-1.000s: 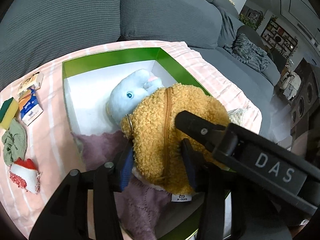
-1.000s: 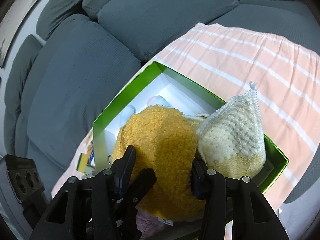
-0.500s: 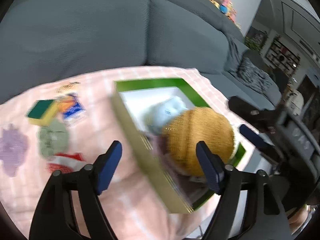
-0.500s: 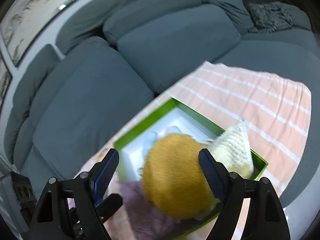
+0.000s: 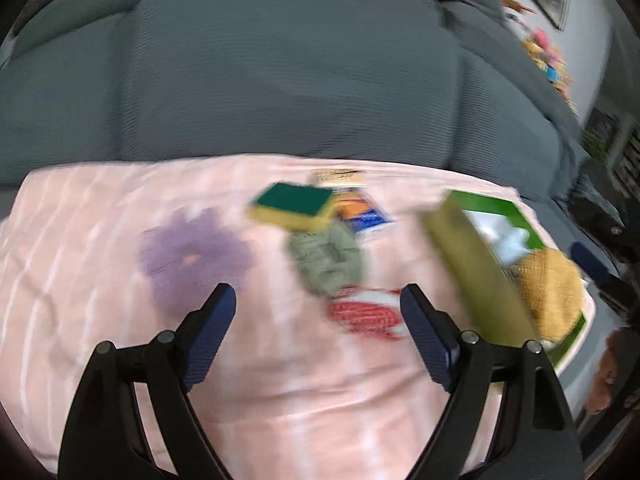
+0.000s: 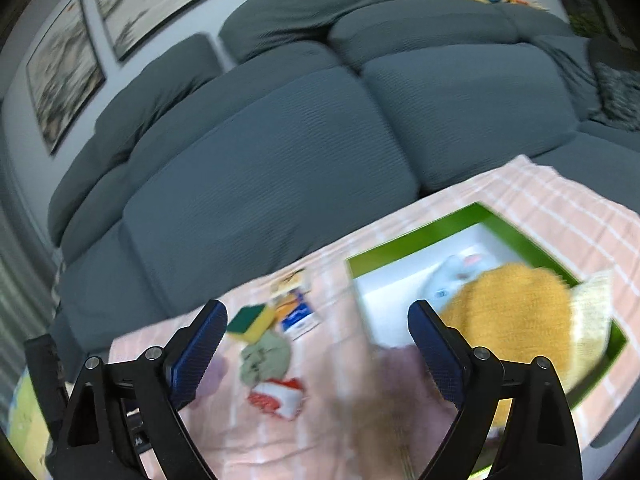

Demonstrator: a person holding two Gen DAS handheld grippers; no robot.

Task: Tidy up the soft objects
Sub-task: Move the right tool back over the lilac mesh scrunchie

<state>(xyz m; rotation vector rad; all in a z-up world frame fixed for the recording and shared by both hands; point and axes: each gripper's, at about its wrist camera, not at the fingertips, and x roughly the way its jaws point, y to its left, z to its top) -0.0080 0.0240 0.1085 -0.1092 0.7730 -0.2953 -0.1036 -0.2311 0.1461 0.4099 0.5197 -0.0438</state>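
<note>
grey ribbed fabric sofa (image 6: 280,152) under pink striped cloth (image 5: 120,320). green-rimmed white-lined box (image 6: 404,248) holding mustard fleece plush (image 6: 516,312), apparently stowed. left gripper (image 5: 316,312) and right gripper (image 6: 316,332) spread, just opening, empty, facing loose red-and-white knit (image 5: 364,312), likely next.

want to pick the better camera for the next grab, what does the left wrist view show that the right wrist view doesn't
Only the left wrist view shows the whole purple flower-shaped cloth and the right gripper, at its right edge.

Only the right wrist view shows the box's white floor, the cream knitted piece and framed pictures.

Both show the green box, yellow plush, pale blue plush, sponge, green scrunchie, red-and-white piece and striped cloth. Each camera's own gripper stands open with nothing between its jaws.
</note>
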